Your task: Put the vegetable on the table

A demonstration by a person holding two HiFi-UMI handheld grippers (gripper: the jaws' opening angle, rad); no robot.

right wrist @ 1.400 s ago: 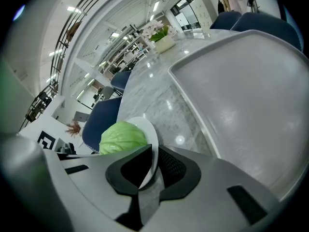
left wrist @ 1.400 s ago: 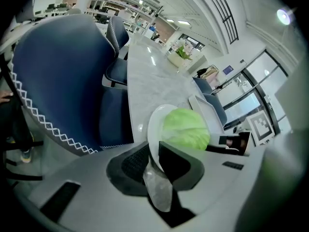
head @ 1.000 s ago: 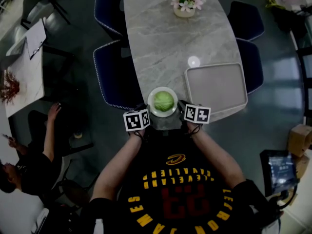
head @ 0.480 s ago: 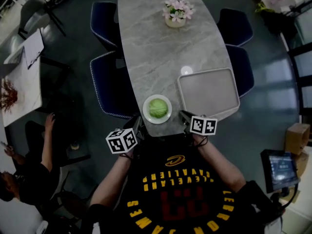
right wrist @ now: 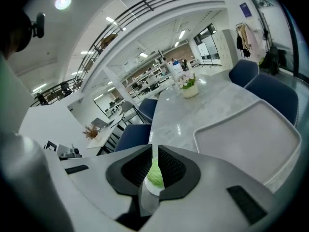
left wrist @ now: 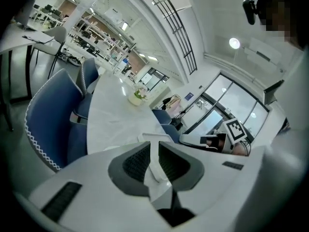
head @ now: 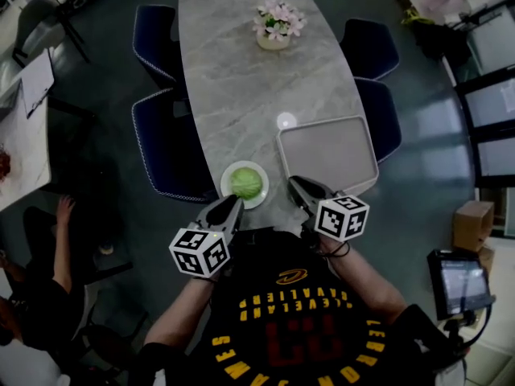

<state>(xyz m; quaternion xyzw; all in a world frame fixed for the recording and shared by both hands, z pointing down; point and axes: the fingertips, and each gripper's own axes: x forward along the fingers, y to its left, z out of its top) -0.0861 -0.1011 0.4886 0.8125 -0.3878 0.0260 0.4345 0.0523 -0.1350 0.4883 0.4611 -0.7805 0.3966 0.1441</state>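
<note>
both grippers have backed off the plate (head: 225, 185) compared with a second ago, when they were pressed in on either side of it. now the plate sits by itself on the bench (head: 233, 95), right at the near end by the person, with the green vegetable (head: 246, 182) on it. looks like a small cabbage or lettuce head.

left gripper (head: 229, 207) hangs just off the near edge, a bit left of the plate and not touching it. its jaws are pulled nearly together with only a thin slit, nothing in them. right gripper (head: 296, 185) is over the near edge just right of the plate, jaws likewise almost together and holding nothing. in its own view you can see the vegetable through the slit, further off.

empty grey tray (head: 326, 155) is at the near right corner, just beside the plate. flower pot (head: 273, 26) is way up at the far end. blue chairs (head: 157, 147) line both long edges.
</note>
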